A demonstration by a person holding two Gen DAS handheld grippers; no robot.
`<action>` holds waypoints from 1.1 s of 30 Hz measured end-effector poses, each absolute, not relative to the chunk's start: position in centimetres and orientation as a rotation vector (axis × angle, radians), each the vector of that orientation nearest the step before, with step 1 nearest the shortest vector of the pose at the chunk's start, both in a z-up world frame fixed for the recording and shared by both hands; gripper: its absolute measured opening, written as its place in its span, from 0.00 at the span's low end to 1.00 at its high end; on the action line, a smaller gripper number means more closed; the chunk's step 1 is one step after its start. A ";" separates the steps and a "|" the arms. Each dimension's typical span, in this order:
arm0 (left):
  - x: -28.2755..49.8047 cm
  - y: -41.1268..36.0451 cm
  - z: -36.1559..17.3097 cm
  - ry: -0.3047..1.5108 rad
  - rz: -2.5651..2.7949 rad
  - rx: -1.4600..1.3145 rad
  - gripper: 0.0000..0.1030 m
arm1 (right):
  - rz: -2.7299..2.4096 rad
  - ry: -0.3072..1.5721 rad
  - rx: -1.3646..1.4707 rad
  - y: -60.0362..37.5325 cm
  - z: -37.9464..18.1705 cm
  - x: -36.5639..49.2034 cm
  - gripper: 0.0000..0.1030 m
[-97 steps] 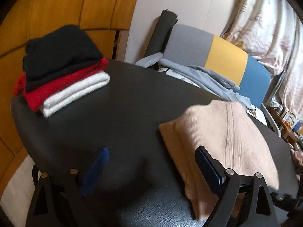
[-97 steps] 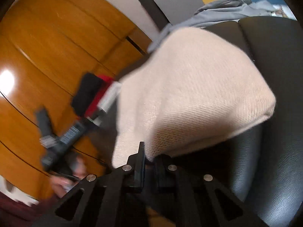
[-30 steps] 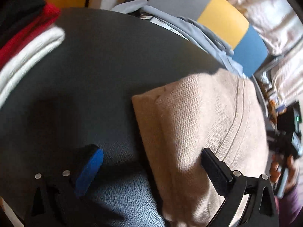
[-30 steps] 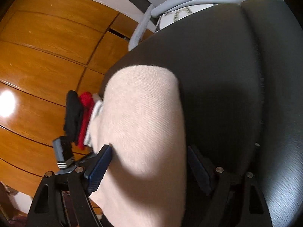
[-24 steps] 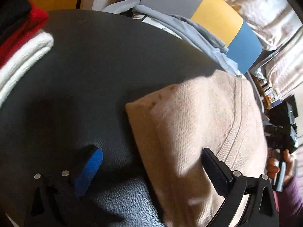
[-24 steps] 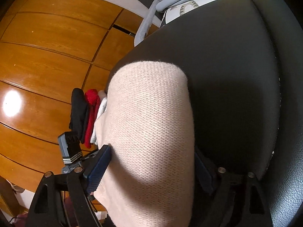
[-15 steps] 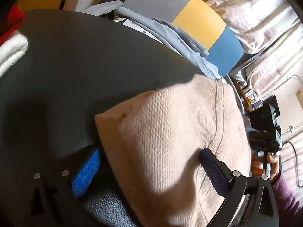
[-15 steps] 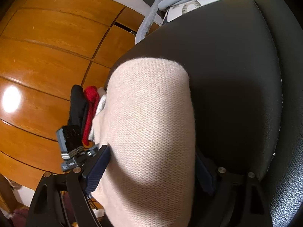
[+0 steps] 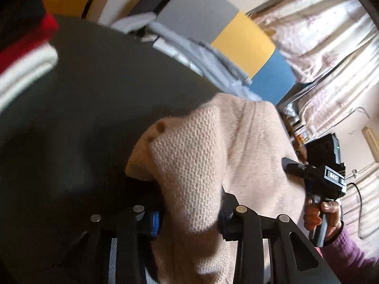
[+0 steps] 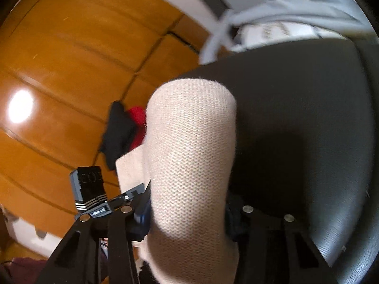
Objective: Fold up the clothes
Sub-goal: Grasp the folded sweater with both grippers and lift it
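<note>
A folded beige knit sweater point(image 9: 236, 146) lies on the black leather surface point(image 9: 94, 94). My left gripper point(image 9: 189, 215) is shut on the sweater's near left corner, which bunches up between the fingers. In the right wrist view the same sweater point(image 10: 191, 146) fills the centre, and my right gripper point(image 10: 187, 210) is shut on its thick folded end. The right gripper's body also shows in the left wrist view point(image 9: 324, 177), held in a hand at the sweater's far side.
A stack of folded black, red and white clothes point(image 9: 26, 47) sits at the surface's left edge, also seen in the right wrist view point(image 10: 125, 127). A grey garment point(image 9: 201, 54) drapes over a grey, yellow and blue chair point(image 9: 244, 40) behind. Wooden panels point(image 10: 71, 59) stand beyond.
Both grippers closed from wide open onto the sweater's ends. The left one pushed in from the bare surface and the corner now bunches up in it.
</note>
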State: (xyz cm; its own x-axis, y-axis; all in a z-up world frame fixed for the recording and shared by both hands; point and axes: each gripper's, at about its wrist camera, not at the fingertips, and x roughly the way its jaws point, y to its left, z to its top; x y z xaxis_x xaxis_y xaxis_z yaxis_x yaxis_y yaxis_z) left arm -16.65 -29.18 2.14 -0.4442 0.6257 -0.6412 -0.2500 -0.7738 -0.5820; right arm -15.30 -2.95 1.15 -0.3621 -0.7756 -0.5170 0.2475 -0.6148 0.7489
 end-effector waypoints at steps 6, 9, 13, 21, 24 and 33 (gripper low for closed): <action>-15.9 -37.1 10.1 -0.609 2.403 -1.072 0.35 | -1.894 -0.604 1.078 -11.4 9.0 -21.0 0.47; -16.9 -42.4 14.5 -0.643 2.513 -1.004 0.35 | -1.815 -0.550 1.049 -17.7 12.6 -25.7 0.47; -19.1 -50.5 19.2 -0.730 2.656 -0.989 0.36 | -1.732 -0.487 1.040 -26.5 15.8 -31.5 0.47; -25.2 -64.6 18.8 -0.930 2.818 -1.195 0.37 | -1.689 -0.451 1.244 -38.7 10.9 -40.4 0.48; -27.7 -67.1 14.7 -0.939 2.840 -1.385 0.46 | -1.717 -0.526 1.357 -39.6 6.3 -42.8 0.57; -27.4 -69.5 10.4 -1.317 2.746 -1.209 0.83 | -1.792 -0.566 1.259 -35.7 6.4 -42.1 0.85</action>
State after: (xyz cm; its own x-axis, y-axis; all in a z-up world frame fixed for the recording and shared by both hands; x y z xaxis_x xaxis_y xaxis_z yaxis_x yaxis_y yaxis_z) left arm -27.35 -69.50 10.39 -0.7197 0.1824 -0.6699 0.4082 -0.6693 -0.6208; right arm -42.15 -35.67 6.39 -0.1298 -0.8385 -0.5292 0.3827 -0.5347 0.7534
